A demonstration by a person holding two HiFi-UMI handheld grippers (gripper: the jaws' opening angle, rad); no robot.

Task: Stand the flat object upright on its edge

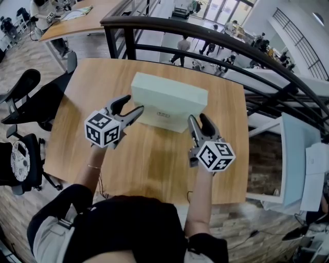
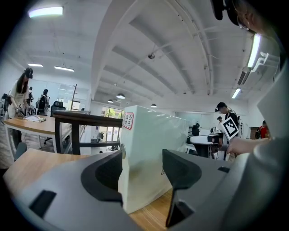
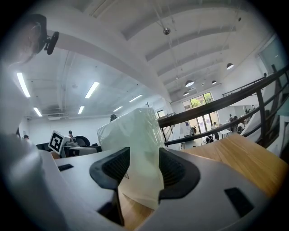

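Box standing upright, left claw and right claw clamping its corners, end sticker only in left gripper view

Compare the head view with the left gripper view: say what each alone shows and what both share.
Head view only: the whole table, black chairs beside it, the left gripper's marker cube. Left gripper view only: a red-edged label on the box's corner, that corner between the jaws, ceiling lights. Both: the box, the black railing, the right gripper's marker cube.
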